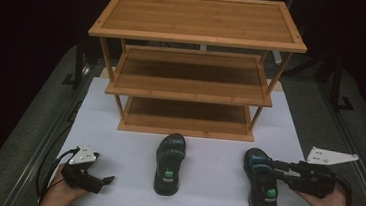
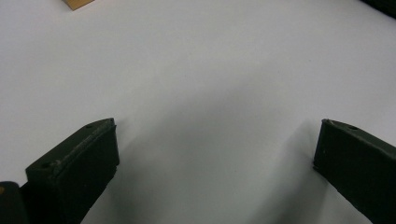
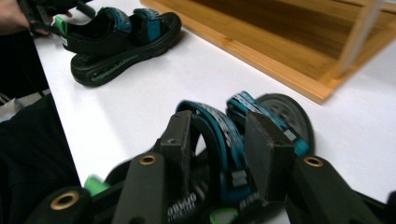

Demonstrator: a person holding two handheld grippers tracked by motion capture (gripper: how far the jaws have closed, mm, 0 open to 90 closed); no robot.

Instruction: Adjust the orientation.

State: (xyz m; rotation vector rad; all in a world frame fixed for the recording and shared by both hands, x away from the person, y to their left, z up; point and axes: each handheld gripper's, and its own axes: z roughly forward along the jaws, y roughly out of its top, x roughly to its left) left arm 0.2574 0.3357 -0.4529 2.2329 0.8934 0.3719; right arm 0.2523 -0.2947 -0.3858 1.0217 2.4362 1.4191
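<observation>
Bamboo rack [image 1: 194,64] has nothing on it; both sandals sit on the bench [image 1: 117,142]. Your right gripper [image 3: 219,149] straddles the right sandal's [image 1: 261,187] teal strap, jaws slack, no grip. Left gripper [image 1: 95,179] wide open, holding nothing. Left sandal [image 1: 169,164] untouched.

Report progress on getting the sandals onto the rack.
Done: nothing; all three shelves of the wooden rack are bare. In hand: the right gripper straddles the teal strap of the right sandal, which lies on the white table; whether the pads press on it is unclear. The left gripper rests open over bare table. Left: both this sandal and the left sandal still need shelving.
</observation>
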